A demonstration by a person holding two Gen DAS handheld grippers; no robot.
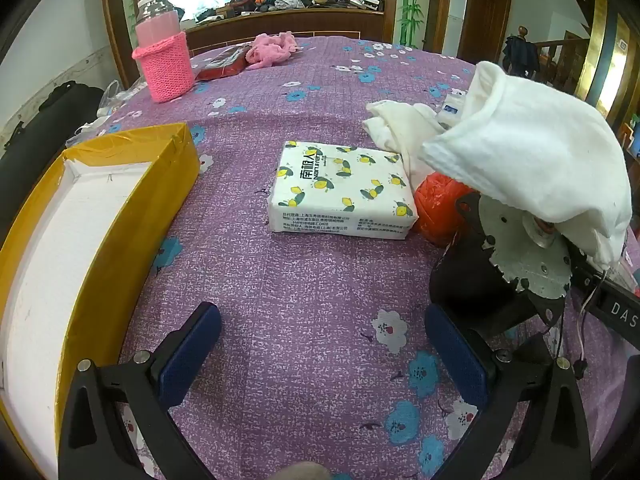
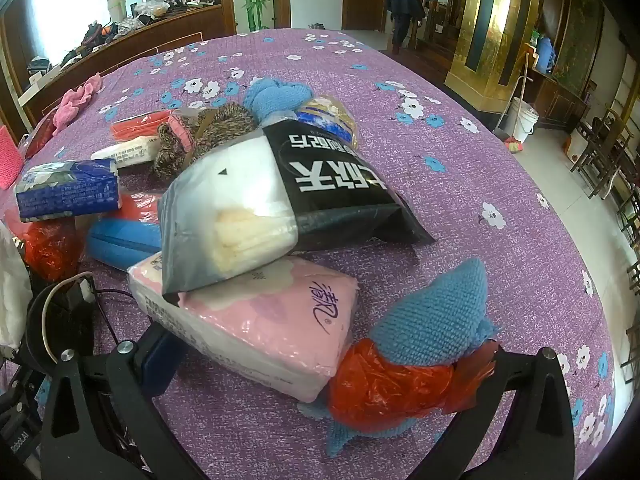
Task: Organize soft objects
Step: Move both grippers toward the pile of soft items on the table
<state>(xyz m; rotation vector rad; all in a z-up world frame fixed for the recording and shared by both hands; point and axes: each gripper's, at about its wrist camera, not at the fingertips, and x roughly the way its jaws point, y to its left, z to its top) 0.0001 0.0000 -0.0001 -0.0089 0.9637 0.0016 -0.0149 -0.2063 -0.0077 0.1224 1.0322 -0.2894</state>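
Observation:
My left gripper [image 1: 324, 356] hovers open over bare purple flowered cloth [image 1: 304, 280], nothing between its blue pads. Ahead lies a lemon-print tissue pack [image 1: 344, 188], and a yellow box [image 1: 100, 216] with a white inside stands to the left. My right gripper [image 2: 326, 354] is wide open around a pink tissue pack [image 2: 272, 320] and a red plastic bag [image 2: 392, 384] on a blue knitted piece [image 2: 436, 312]. Its left finger [image 2: 160, 360] sits at the pack's edge. The bag hides the right finger.
A white towel [image 1: 532, 152] drapes over a black-and-metal device [image 1: 528, 264]. A black-and-white pouch [image 2: 280, 200] lies on the pink pack amid a blue tissue pack [image 2: 68, 192], blue tube [image 2: 120, 240] and leopard cloth [image 2: 200, 136]. A pink knitted bottle holder [image 1: 164, 64] stands far left.

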